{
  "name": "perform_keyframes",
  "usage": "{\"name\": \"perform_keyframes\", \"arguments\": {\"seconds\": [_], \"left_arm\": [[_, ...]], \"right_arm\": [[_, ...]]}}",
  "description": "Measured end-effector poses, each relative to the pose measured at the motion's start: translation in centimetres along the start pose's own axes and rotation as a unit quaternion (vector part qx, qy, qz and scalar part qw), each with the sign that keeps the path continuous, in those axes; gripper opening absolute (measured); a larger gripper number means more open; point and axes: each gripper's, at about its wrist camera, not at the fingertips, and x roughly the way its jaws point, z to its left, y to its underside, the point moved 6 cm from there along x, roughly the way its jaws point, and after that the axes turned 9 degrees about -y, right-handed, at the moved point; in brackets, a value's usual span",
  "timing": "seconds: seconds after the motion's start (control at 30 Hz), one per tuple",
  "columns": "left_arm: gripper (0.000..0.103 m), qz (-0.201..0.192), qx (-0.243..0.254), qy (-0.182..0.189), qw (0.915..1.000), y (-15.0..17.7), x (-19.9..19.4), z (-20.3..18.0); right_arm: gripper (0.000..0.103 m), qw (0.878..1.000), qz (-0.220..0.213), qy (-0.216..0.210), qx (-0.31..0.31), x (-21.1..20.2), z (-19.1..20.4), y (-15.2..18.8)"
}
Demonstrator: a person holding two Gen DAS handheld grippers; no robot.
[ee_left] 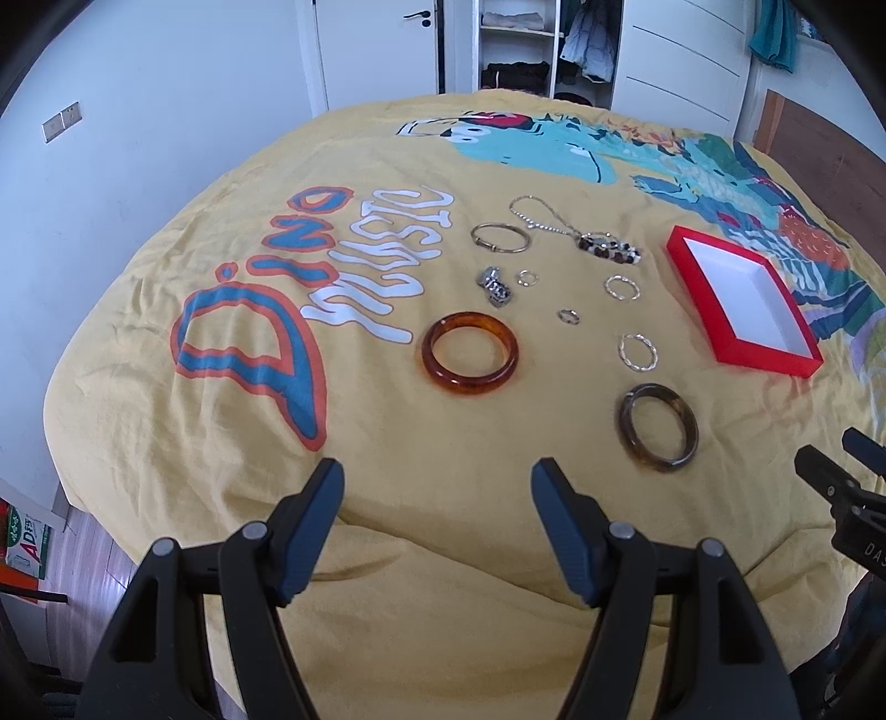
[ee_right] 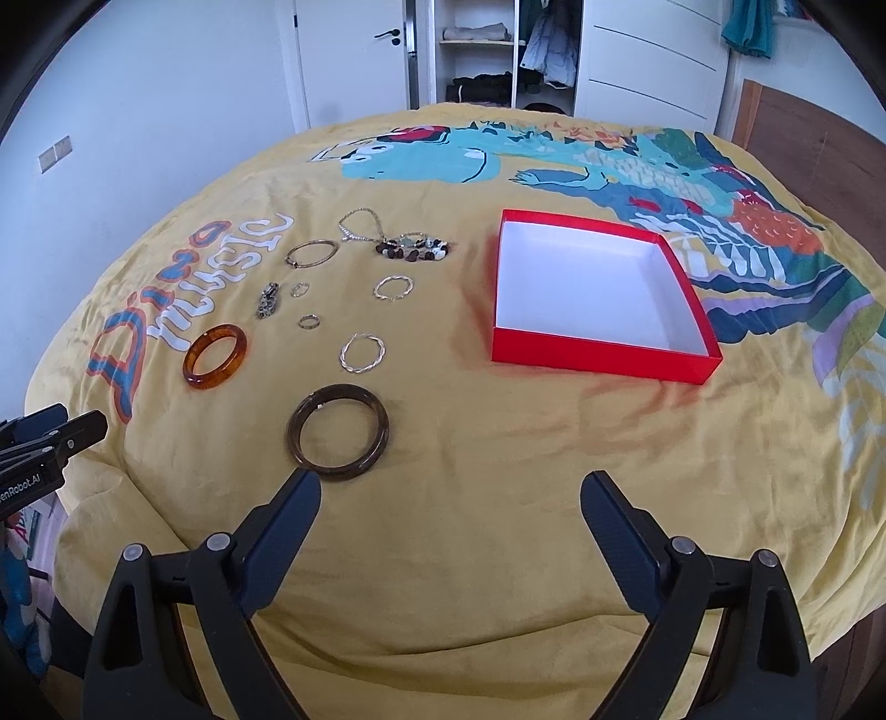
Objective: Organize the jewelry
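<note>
Jewelry lies spread on a yellow bedspread (ee_left: 221, 443). An amber bangle (ee_left: 470, 355) (ee_right: 215, 356) and a dark brown bangle (ee_left: 658, 427) (ee_right: 338, 431) lie nearest. Beyond them are two twisted silver hoops (ee_right: 362, 352) (ee_right: 393, 288), small rings (ee_right: 309, 321), a thin gold bangle (ee_left: 500, 237), a chain necklace (ee_left: 534, 215), a beaded bracelet (ee_left: 609, 249) and a metal clump (ee_left: 494, 286). An empty red box (ee_right: 598, 354) (ee_left: 731, 343) with white inside lies to the right. My left gripper (ee_left: 437, 482) and right gripper (ee_right: 451, 493) are open and empty, hovering short of the bangles.
The bed's near edge falls away below the grippers. A white wall with a switch plate (ee_left: 62, 121) is on the left. An open wardrobe (ee_right: 487, 50) and a white door (ee_left: 376, 50) stand beyond the bed. A wooden headboard panel (ee_right: 803, 144) is at the right.
</note>
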Motion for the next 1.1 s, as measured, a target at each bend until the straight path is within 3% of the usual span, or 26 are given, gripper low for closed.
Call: {"name": "perform_keyframes", "arguments": {"seconds": [0.73, 1.1], "left_arm": [[0.069, 0.025, 0.014, -0.025, 0.9993, -0.7, 3.1, -0.9], [0.069, 0.036, 0.016, -0.027, 0.9988, -1.5, 5.0, -0.8]], "right_arm": [[0.088, 0.999, 0.022, -0.028, 0.003, 3.2, -0.1, -0.2], [0.079, 0.998, 0.041, -0.049, 0.002, 5.1, 0.2, -0.4]]}}
